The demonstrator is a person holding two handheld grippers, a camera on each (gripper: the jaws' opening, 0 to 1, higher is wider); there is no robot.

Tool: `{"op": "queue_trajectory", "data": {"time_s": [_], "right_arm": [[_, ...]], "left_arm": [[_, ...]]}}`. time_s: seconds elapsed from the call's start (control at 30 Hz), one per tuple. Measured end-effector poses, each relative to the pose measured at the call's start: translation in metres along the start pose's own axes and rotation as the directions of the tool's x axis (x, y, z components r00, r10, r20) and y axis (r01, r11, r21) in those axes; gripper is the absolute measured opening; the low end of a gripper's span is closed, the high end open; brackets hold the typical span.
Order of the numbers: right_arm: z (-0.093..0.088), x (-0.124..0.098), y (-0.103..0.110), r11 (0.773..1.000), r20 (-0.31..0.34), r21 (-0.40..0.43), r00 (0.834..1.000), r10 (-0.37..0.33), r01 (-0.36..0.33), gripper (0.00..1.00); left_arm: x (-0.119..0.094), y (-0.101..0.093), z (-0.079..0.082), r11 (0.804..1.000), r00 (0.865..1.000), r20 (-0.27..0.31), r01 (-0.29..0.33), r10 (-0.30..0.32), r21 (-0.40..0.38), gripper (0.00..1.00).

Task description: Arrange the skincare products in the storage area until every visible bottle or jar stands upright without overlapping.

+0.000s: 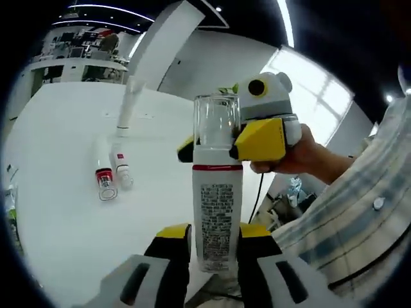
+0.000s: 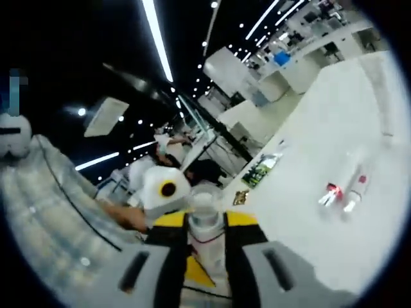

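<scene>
A white bottle (image 1: 217, 212) with a red band and a clear cap (image 1: 217, 122) is held upright above the white table (image 1: 64, 218). My left gripper (image 1: 215, 236) is shut on its lower body. My right gripper (image 1: 215, 146), held by a hand, comes in from the right and is shut on the clear cap. In the right gripper view the cap (image 2: 204, 204) sits between my right gripper's (image 2: 205, 223) yellow jaws. Two small tubes (image 1: 106, 174) (image 1: 122, 170) lie side by side on the table, seen again as tubes (image 2: 343, 192) at the right. A tall white tube (image 1: 127, 106) stands behind them.
A person's plaid sleeve (image 1: 359, 218) is on the right of the left gripper view. A green packet (image 2: 263, 168) lies near the table's far edge. Desks and office clutter stand beyond the table.
</scene>
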State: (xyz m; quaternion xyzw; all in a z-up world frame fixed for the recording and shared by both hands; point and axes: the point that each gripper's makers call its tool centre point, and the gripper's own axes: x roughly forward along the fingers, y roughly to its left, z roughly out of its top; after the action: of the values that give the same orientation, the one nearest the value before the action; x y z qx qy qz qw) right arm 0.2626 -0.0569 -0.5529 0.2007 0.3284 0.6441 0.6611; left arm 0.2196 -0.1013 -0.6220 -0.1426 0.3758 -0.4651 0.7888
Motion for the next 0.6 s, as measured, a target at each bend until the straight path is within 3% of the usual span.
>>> {"op": "queue_trajectory", "data": {"time_s": [0.07,0.2,0.3,0.4,0.6], "right_arm": [[-0.001,0.000,0.005,0.999,0.006,-0.009,0.999,0.033,-0.033,0.20],[0.002,0.000,0.001,1.000,0.031,0.010,1.000,0.005,-0.005,0.21],[0.002,0.000,-0.016,0.994,0.033,0.037,0.994,-0.103,0.102,0.22],[-0.001,0.001,-0.023,0.989,0.026,0.033,0.989,-0.146,0.146,0.24],[0.002,0.002,-0.028,0.979,0.055,0.047,0.978,-0.200,0.197,0.25]], "left_arm": [[0.001,0.000,0.001,1.000,1.000,0.008,-0.006,0.006,0.005,0.22],[0.001,0.008,0.005,0.998,0.997,0.036,-0.070,0.070,0.006,0.22],[0.000,0.023,0.007,0.986,0.986,0.043,-0.163,0.164,-0.024,0.22],[-0.004,0.037,0.013,0.969,0.968,0.066,-0.239,0.242,-0.059,0.22],[-0.006,0.044,0.017,0.956,0.954,0.058,-0.292,0.293,-0.032,0.22]]}}
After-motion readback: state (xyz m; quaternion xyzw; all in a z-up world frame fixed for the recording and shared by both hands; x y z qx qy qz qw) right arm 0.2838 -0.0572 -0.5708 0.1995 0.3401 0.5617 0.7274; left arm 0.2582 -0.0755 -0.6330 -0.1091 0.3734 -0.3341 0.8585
